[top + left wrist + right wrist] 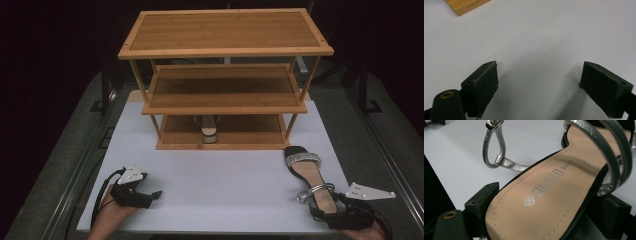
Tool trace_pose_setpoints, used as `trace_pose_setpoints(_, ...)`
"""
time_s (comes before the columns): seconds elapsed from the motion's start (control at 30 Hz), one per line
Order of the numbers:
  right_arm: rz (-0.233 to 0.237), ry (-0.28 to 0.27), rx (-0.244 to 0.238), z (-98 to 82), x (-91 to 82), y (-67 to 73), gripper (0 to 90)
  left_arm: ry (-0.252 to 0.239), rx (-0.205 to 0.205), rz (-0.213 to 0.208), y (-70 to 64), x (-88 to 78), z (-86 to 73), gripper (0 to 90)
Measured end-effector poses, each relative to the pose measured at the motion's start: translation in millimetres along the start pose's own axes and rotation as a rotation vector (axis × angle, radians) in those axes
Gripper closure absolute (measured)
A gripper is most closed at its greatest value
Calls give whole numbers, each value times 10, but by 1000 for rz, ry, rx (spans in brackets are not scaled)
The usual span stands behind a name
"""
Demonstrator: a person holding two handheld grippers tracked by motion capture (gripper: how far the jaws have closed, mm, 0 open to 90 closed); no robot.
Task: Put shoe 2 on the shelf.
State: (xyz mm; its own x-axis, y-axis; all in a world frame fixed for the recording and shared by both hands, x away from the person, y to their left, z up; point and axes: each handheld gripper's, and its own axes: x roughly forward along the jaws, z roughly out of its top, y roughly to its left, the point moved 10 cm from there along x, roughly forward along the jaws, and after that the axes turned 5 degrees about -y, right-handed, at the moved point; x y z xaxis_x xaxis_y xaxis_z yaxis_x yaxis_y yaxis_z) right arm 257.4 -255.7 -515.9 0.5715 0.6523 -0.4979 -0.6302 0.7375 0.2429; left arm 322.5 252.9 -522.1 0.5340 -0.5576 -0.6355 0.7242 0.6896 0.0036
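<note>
A black sandal (305,172) with a tan insole and silver straps lies on the white table (220,175), just right of the wooden rack's front. Its toe points toward the rack. My right gripper (326,207) is at its heel end. In the right gripper view the heel of the sandal (544,195) fills the gap between the two black jaws, and both pads meet its sole edge. A loose silver ankle strap (496,160) loops out beside it. My left gripper (150,186) rests at the table's near left, open (540,66) with bare table between the jaws.
A three-tier bamboo shoe rack (225,50) stands at the back of the table. A second sandal (210,131) sits on its bottom shelf. A corner of the rack (466,6) shows in the left gripper view. The surroundings beyond the table are dark.
</note>
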Motion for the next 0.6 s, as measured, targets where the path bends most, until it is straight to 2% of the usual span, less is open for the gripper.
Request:
trace_pose_setpoints(0.2, 22, 3, 27, -2, 2, 13, 186, 0, 0, 0, 0, 0, 0, 136)
trace_pose_setpoints(0.37, 10, -8, 27, 5, -4, 31, 206, 0, 0, 0, 0, 0, 0, 136)
trace_pose_setpoints(0.4, 11, -15, 31, 11, -14, 36, 234, 0, 0, 0, 0, 0, 0, 136)
trace_pose_setpoints(0.53, 22, -94, 56, 112, -88, 44, 237, 0, 0, 0, 0, 0, 0, 136)
trace_pose_setpoints(0.6, 21, -103, 58, 131, -101, 48, 237, 0, 0, 0, 0, 0, 0, 136)
